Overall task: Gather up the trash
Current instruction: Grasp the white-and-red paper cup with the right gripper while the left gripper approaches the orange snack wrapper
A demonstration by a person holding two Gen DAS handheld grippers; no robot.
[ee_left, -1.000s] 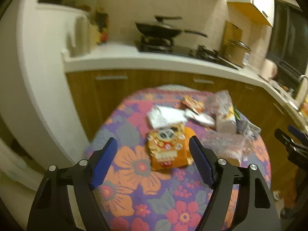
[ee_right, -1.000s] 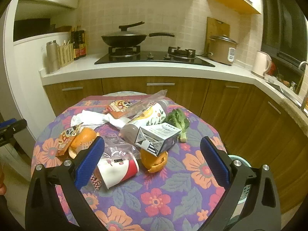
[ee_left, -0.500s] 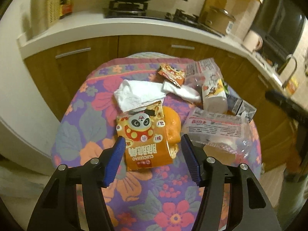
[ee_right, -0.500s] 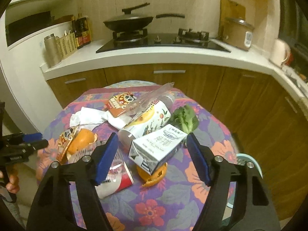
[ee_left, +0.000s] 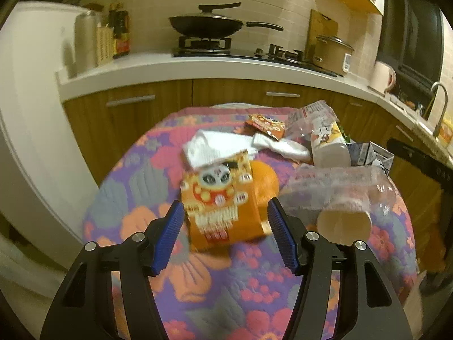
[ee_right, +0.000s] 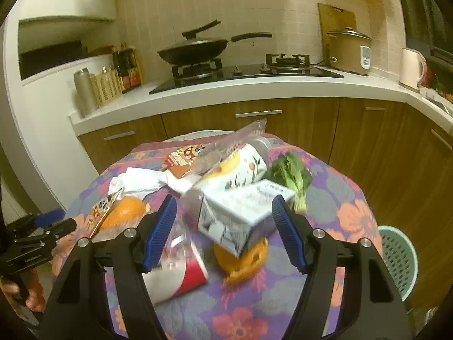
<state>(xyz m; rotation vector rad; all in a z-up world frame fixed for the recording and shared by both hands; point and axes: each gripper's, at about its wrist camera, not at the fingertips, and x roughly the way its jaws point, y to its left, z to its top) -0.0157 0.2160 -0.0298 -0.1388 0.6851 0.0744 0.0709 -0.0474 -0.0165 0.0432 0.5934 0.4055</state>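
Task looks barely begun, nothing collected as far as the views show: all the trash sits in a heap on the round bench (ee_left: 147, 167) with the floral cloth. Left gripper (ee_left: 225, 236) has its jaws spread wide and empty, straddling the orange panda snack wrapper (ee_left: 223, 201), which leans on an orange (ee_left: 264, 181); pads near the wrapper's edges but not closed on it. Right gripper (ee_right: 226, 231) is likewise released, jaws wide either side of the white milk carton (ee_right: 240, 212), no contact that I can tell. The carton sits tilted on top of an orange peel (ee_right: 243, 257). Also left to pick up: paper cup (ee_right: 181, 277) on its side under a clear plastic bag (ee_left: 334, 187), white printed bottle (ee_right: 237, 167), second snack wrapper (ee_right: 181, 158), crumpled white tissue (ee_right: 136, 181), leafy green stalk (ee_right: 291, 175). A pale green mesh basket (ee_right: 399, 260) stands on the floor just beside the bench on the right side, probably the bin, though its inside is too little in view to say if anything is in it. Judgement: first grasps are being lined up, wrapper for the left, carton for the right; the whole pile is left to clear. Some motion blur on the wrapper and carton.
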